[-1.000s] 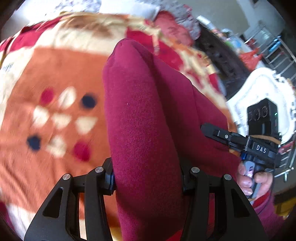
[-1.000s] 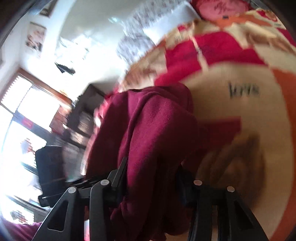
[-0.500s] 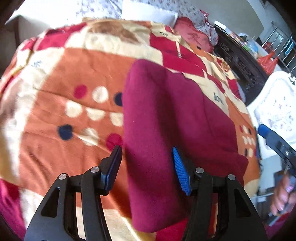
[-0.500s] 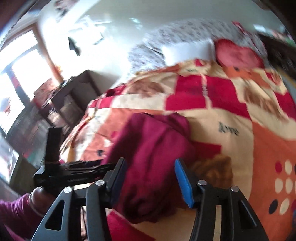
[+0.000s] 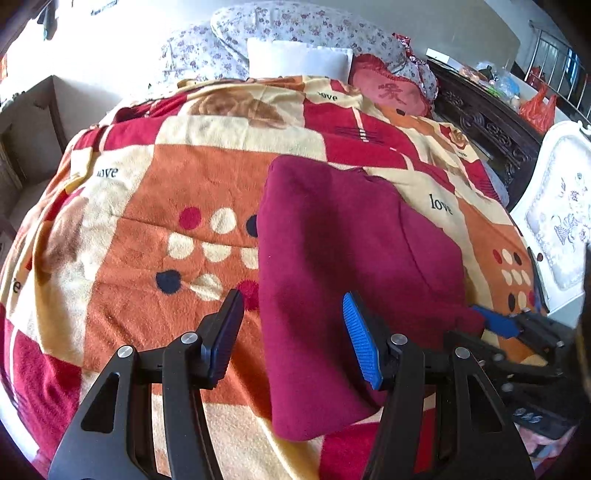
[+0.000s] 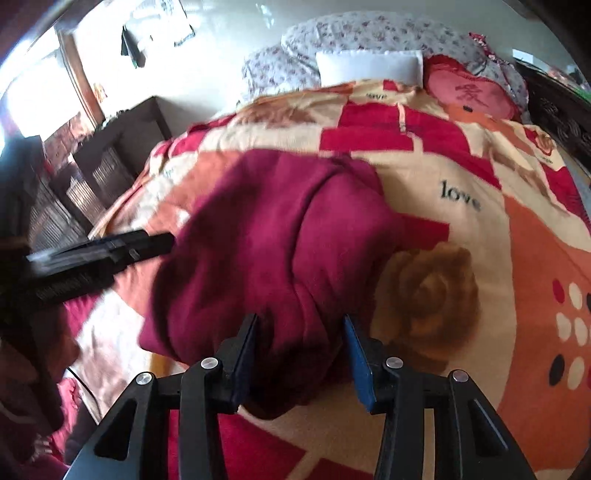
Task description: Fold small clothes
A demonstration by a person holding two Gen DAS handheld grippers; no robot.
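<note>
A dark red fleece garment (image 5: 343, 258) lies folded on the patterned bed blanket (image 5: 147, 221). It also shows in the right wrist view (image 6: 266, 240). My left gripper (image 5: 291, 332) is open, its jaws apart over the garment's near left edge, holding nothing. My right gripper (image 6: 299, 354) is open, jaws apart either side of the garment's near end, holding nothing. The right gripper's blue pad shows at the garment's right corner in the left wrist view (image 5: 495, 321). The left gripper shows as a dark blurred bar at the left of the right wrist view (image 6: 103, 251).
A white pillow (image 5: 299, 59), a red cushion (image 5: 391, 92) and floral bedding (image 5: 295, 26) lie at the head of the bed. A dark carved headboard (image 5: 491, 122) and white furniture (image 5: 561, 206) stand to the right. Wooden furniture (image 6: 110, 170) stands to the left.
Both grippers held the garment lifted one second ago. They have since opened and let it go, and it now lies flat on the blanket. Both grippers have drawn back.
</note>
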